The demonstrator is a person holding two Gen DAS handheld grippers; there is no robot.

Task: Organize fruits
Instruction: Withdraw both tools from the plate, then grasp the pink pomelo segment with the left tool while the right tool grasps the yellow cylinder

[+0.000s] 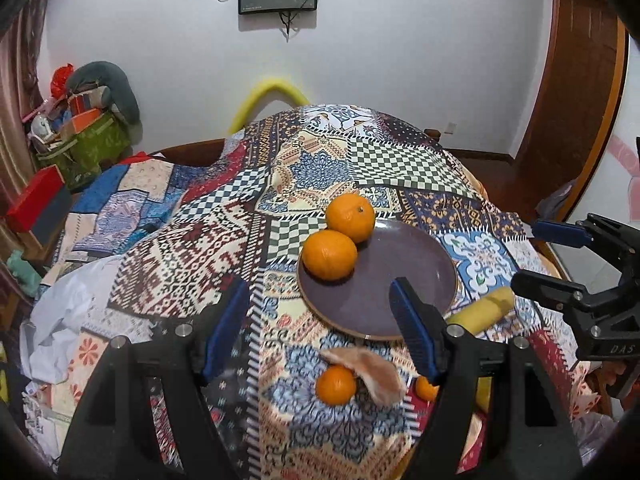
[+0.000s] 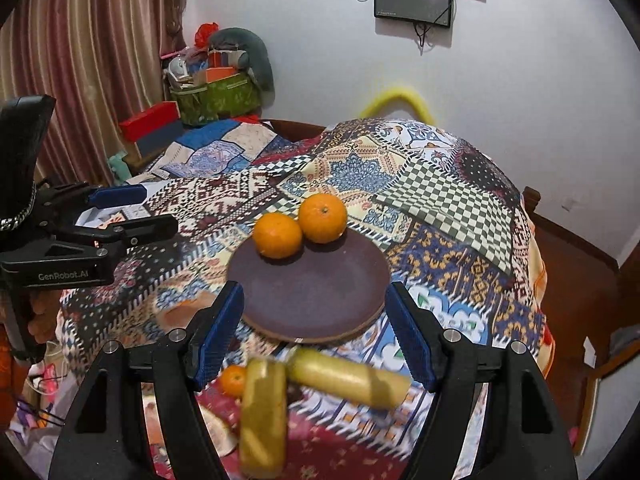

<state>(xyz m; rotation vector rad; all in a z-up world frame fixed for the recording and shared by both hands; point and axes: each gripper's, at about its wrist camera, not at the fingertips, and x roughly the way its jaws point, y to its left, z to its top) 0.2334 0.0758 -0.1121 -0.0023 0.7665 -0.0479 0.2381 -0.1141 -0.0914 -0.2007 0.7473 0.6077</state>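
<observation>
On the plate's (image 2: 308, 296) far edge two oranges (image 2: 277, 235) already sit, while a small orange (image 1: 335, 385) and bananas (image 2: 348, 376) wait near the table's front edge, both the left tongs (image 1: 320, 328) and right tongs (image 2: 314, 332) wide and empty.

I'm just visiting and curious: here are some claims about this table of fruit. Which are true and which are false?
1. Two oranges sit on the dark plate. True.
2. The left claw grips an orange. False: it is open, holding nothing.
3. Two bananas lie on the cloth in front of the plate. True.
4. Every orange is on the plate. False: a small orange lies on the patterned cloth near the plate.
5. The right claw holds a banana. False: it is open and empty.
</observation>
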